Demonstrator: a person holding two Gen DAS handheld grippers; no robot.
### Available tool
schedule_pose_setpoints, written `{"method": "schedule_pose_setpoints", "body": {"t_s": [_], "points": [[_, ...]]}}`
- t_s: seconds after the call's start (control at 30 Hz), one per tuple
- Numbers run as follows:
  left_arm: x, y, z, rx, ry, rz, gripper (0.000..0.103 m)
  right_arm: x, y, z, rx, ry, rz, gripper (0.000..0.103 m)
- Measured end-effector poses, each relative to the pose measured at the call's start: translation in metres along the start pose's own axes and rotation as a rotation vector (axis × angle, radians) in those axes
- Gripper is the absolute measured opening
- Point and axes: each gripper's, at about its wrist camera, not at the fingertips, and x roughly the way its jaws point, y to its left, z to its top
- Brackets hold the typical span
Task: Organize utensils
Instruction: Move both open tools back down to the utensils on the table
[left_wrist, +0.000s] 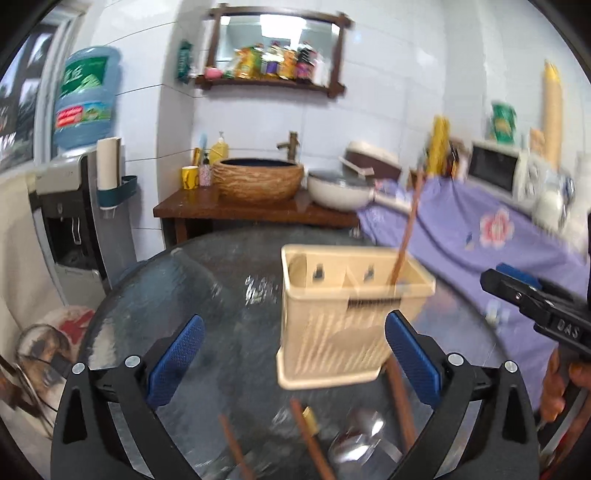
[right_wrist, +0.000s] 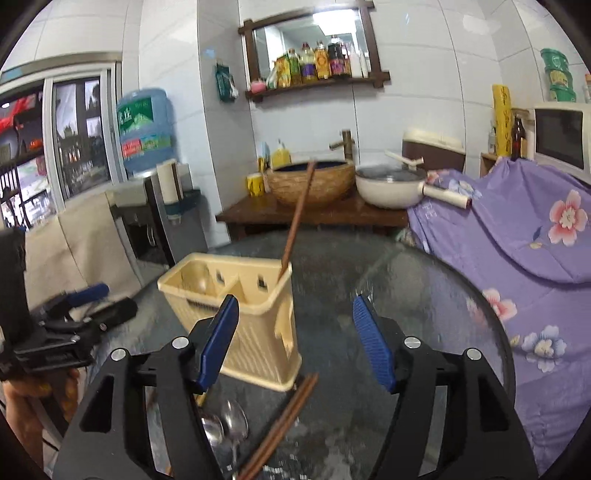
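Beige utensil holder just beyond both released hand-held grippers, chopstick inside.

Both views are taken from close above the glass surface, angled slightly downward toward the tiled wall. The cream holder is seen from its left in one and from its right in the other.

One cream utensil holder with two compartments is standing on the counter. One chopstick is leaning inside it. Two spoons and at least three chopsticks are lying loose, some partly hidden.
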Motion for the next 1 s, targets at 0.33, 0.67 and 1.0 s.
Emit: {"method": "schedule_pose_setpoints", "body": {"t_s": [0.33, 0.67, 1.0], "points": [[-0.001, 0.026, -0.069, 0.010, 0.120, 0.209, 0.096, 0.032, -0.007, -0.082, 0.013, 0.219, -0.090, 0.064], [0.008, 0.044, -0.096, -0.037, 0.194, 0.245, 0.096, 0.061, 0.003, -0.111, 0.027, 0.321, -0.093, 0.048], [0.017, 0.043, -0.101, -0.079, 0.215, 0.269, 0.095, 0.081, 0.013, -0.118, 0.056, 0.372, -0.123, 0.039]]}}
